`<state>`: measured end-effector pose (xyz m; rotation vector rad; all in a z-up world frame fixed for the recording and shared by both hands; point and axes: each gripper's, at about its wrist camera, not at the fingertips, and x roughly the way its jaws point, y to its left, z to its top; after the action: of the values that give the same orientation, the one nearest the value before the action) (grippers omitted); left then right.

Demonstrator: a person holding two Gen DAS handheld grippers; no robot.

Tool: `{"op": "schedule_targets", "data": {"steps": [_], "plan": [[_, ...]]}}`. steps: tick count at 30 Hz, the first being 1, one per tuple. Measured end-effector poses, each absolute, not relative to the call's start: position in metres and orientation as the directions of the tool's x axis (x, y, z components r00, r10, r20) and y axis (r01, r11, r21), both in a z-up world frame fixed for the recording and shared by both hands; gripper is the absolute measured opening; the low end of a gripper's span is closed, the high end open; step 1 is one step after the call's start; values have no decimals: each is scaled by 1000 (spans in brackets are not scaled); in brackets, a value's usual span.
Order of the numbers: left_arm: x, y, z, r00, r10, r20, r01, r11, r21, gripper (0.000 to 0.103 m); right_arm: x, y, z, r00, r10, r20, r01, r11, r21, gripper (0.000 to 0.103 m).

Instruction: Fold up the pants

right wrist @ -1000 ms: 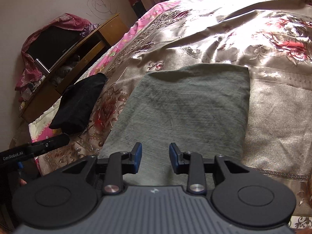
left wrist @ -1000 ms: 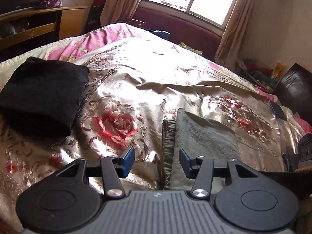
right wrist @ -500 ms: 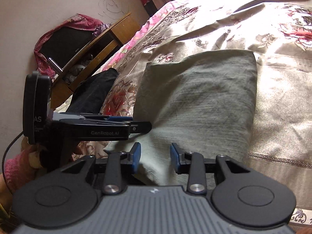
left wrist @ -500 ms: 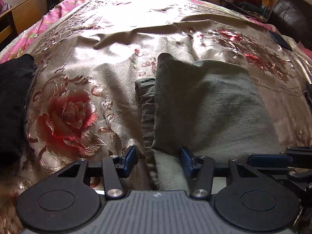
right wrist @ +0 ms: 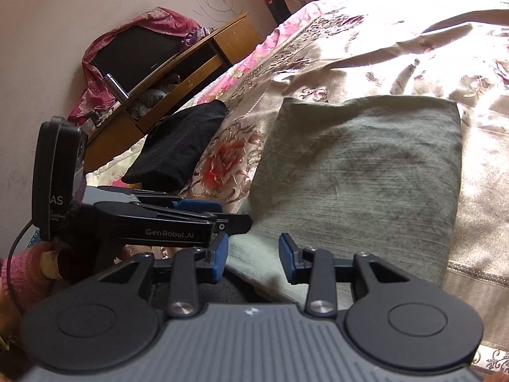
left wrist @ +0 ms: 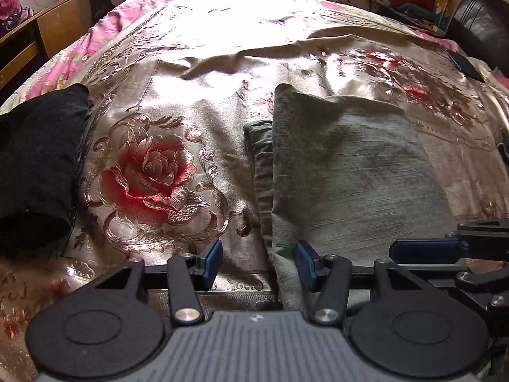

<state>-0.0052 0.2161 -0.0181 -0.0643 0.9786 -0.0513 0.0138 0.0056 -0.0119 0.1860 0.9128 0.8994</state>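
Grey-green pants (left wrist: 346, 172) lie folded on the floral bedspread (left wrist: 197, 102) — black cloth (left wrist: 35, 159) at 9 o'clock. Left gripper (left wrist: 259, 264) gapes half-wide over the pants' near-left corner, gripping nothing. Right gripper (right wrist: 253, 259) is parted too — empty, over the near edge.

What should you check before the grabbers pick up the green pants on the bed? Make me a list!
1. Left gripper open with nothing in it: ok.
2. Right gripper open with nothing in it: ok.
3. Both grippers at the near edge of the green pants: ok; the left one straddles the near left corner.
4. Pants lying flat in a neat rectangle: not ok; a bunched strip of cloth sticks out along the left side.
5. Black cloth out of the way: ok; it lies apart, to the left on the bedspread.
6. Grippers far enough apart not to bump: cannot tell; they sit close side by side.
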Motion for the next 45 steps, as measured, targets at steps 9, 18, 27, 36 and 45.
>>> {"op": "schedule_targets", "data": {"steps": [9, 18, 27, 36, 45], "plan": [[59, 220, -4, 659, -151, -737, 40, 985, -167, 64, 22, 22, -32, 241, 703, -669, -568, 661, 490, 38], [99, 212, -24, 649, -149, -746, 78, 989, -129, 55, 23, 51, -16, 236, 717, -656, -593, 641, 488, 43], [94, 227, -18, 652, -148, -743, 79, 989, -128, 28, 23, 73, -26, 303, 594, -745, -549, 748, 373, 14], [77, 260, -9, 676, -250, -693, 58, 956, -288, 24, 18, 79, -25, 289, 596, -749, -581, 731, 358, 11], [73, 246, -8, 672, -285, -683, 123, 953, -277, 28, 20, 75, -27, 285, 603, -745, -566, 733, 377, 11]]}}
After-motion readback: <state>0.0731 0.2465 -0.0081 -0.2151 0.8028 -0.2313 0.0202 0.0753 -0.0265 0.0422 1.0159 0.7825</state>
